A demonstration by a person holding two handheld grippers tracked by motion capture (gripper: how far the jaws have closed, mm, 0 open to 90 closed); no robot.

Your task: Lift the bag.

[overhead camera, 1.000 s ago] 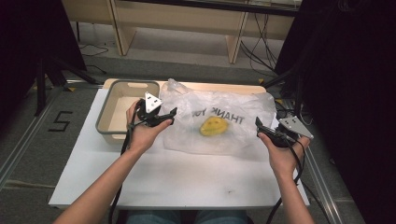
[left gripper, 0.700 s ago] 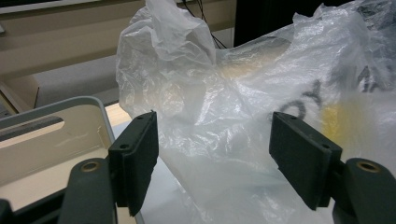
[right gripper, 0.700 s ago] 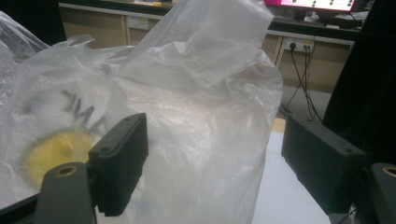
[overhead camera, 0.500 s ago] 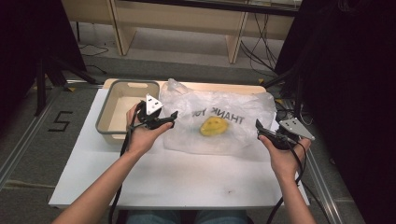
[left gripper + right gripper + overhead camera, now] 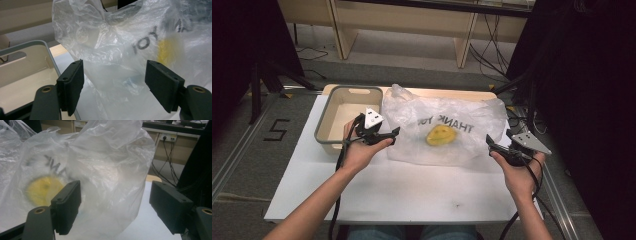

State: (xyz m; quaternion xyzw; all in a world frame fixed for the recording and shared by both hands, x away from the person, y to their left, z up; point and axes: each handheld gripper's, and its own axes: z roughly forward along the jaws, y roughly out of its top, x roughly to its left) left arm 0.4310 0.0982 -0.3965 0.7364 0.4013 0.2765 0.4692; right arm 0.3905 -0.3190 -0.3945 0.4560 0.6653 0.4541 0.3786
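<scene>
a clear plastic bag (image 5: 444, 131) lies on the white table (image 5: 402, 190), toward its far half, between the two grippers. the bag carries dark lettering and a yellow round print (image 5: 440, 135), both visible in the high view. a grey-rimmed beige bin (image 5: 343, 116) stands on the table just beside the bag's left edge.

the left gripper (image 5: 388, 136) is held in the person's left hand (image 5: 359, 152), at the left edge of the bag, with the bin directly behind it. in the left gripper view, its jaws stand wide apart, with the crumpled bag (image 5: 120, 45) rising ahead of and between them; nothing is clamped. the bin's rim (image 5: 51, 53) runs past the jaw on the left of that view.

the right gripper (image 5: 493, 148) is held in the person's right hand (image 5: 519, 175), at the right edge of the bag near the table's right side. in the right gripper view, its jaws are also spread wide. the bag (image 5: 100, 170) bulges into the gap and lies against or just behind the jaw on the left of that view; contact cannot be confirmed. the other jaw stands clear of the plastic. nothing is gripped.

a cable (image 5: 336, 200) trails from the left gripper along the forearm toward the near table edge.
</scene>
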